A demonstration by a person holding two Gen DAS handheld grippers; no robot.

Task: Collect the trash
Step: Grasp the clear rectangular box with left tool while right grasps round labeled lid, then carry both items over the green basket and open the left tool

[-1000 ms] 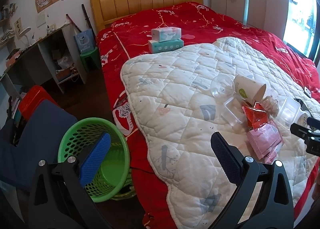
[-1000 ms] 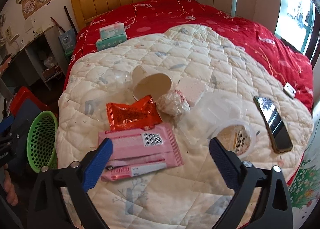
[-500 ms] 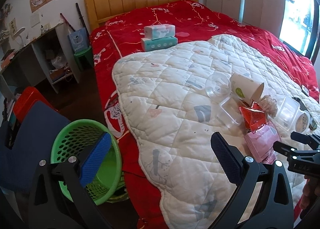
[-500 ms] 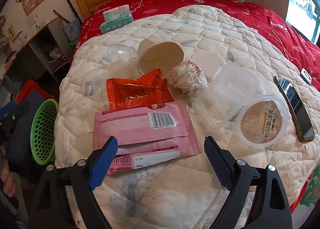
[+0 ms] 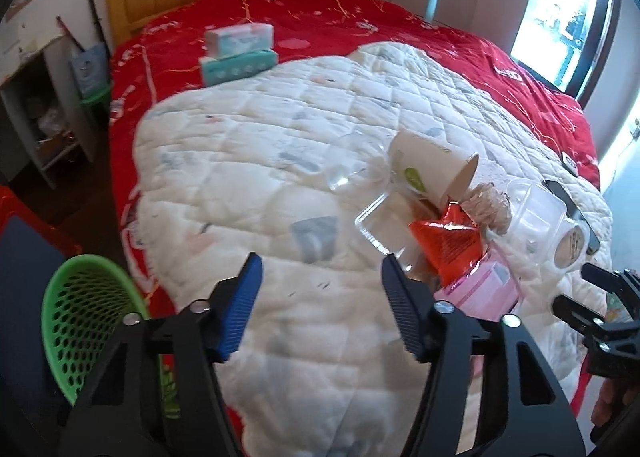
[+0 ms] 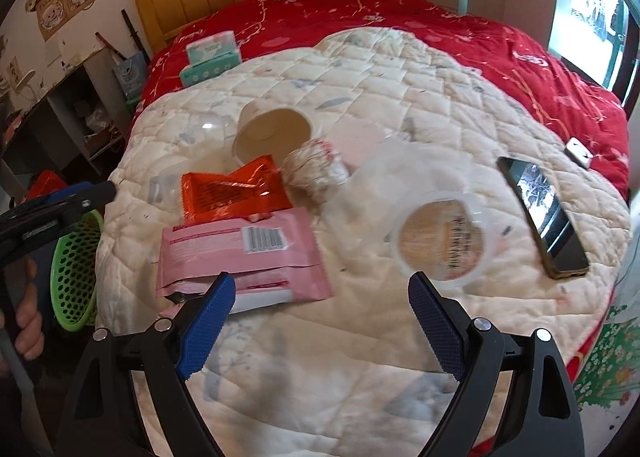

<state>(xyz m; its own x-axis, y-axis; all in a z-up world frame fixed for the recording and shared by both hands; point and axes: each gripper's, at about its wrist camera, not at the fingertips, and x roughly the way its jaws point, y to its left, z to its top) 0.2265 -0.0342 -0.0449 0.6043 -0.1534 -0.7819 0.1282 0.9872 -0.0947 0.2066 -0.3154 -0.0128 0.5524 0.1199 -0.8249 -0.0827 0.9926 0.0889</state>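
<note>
Trash lies on the white quilt [image 6: 400, 105]: a tipped paper cup [image 6: 272, 131], an orange wrapper [image 6: 234, 191], pink packets [image 6: 240, 253], a crumpled paper ball [image 6: 316, 169], a clear plastic container [image 6: 404, 173] and a round lid [image 6: 444, 241]. In the left wrist view the cup [image 5: 432, 171], orange wrapper [image 5: 448, 241] and a clear tray [image 5: 384, 221] show at the right. My left gripper [image 5: 320, 301] is open and empty above the quilt, left of the pile. My right gripper [image 6: 320, 321] is open and empty, just short of the pink packets. A green basket [image 5: 84, 325] stands on the floor beside the bed.
A phone [image 6: 544, 213] lies on the quilt right of the lid. Two tissue boxes [image 5: 238, 53] sit on the red bedspread [image 5: 360, 17]. A shelf unit [image 5: 36, 117] and a red bin [image 6: 46, 181] stand left of the bed.
My left gripper has swung right over the quilt toward the trash pile, and the basket has slid to the left edge. My right gripper has tilted up and shifted slightly right.
</note>
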